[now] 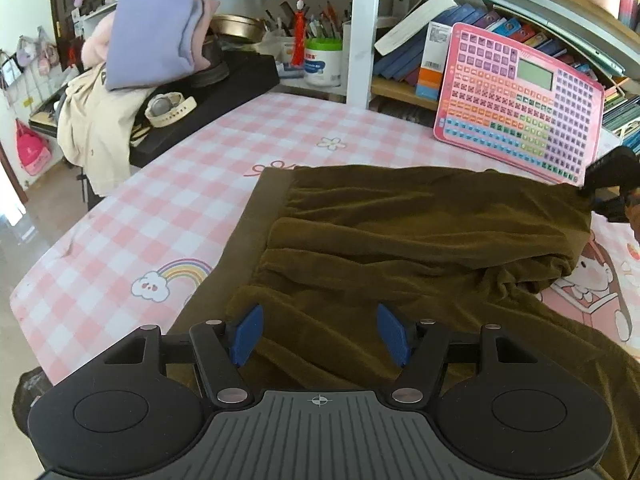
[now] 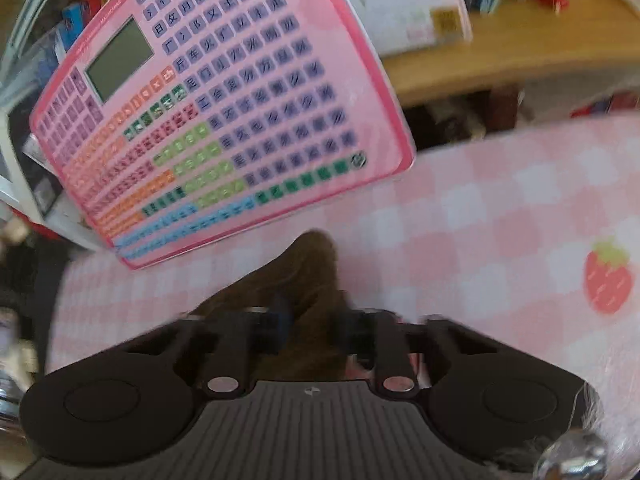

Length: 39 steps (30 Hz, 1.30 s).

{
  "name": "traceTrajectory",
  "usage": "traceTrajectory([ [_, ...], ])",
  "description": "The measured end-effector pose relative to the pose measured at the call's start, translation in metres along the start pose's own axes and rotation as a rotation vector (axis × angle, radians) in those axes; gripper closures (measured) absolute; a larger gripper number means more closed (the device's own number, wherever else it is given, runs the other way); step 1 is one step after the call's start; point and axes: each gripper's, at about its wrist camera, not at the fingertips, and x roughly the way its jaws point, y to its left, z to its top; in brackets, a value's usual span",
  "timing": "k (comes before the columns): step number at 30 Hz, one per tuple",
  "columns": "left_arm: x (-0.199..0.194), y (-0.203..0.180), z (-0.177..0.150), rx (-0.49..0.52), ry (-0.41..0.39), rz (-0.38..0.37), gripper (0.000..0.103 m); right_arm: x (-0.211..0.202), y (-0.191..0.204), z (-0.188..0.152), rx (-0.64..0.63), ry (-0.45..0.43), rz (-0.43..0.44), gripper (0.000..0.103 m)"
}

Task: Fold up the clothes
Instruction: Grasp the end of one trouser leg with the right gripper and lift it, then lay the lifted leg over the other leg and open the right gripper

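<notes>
Left wrist view: left tool (image 1: 319,336) released, blue pads spread over the near edge of the brown garment (image 1: 420,240).
Garment: lies rumpled on the checked tabletop (image 1: 160,208), its far corner taken by the right tool (image 1: 612,188).
Right wrist view: right tool (image 2: 316,328) clenched on a garment (image 2: 308,280) corner, beside the pink board (image 2: 224,120).
Risk: thin pinch may slip when pulled; lifted cloth could knock the board.

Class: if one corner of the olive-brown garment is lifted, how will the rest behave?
The olive-brown garment is probably floppy: it lies in soft wrinkles. Pinched by the right gripper, its corner bunches, so it would likely drape and drag across the checked tablecloth.
</notes>
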Motion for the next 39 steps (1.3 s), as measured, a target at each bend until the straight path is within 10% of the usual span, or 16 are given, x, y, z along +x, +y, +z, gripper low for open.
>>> traceTrajectory([
  [14,0.031,0.019,0.024,-0.038,-0.056,-0.243,0.038,-0.218,0.015,-0.154,0.076,-0.423,0.071,0.098],
  [20,0.034,0.027,0.028,-0.033,-0.05,-0.265,0.038,-0.231,0.049,-0.166,-0.009,-0.597,-0.064,0.095],
  [28,0.028,0.042,0.027,-0.007,-0.053,-0.231,0.038,-0.186,0.018,-0.118,-0.004,-0.573,-0.211,0.057],
  [39,0.048,0.055,0.053,-0.09,-0.055,-0.134,0.038,-0.166,-0.051,-0.154,0.004,-0.399,-0.349,0.058],
])
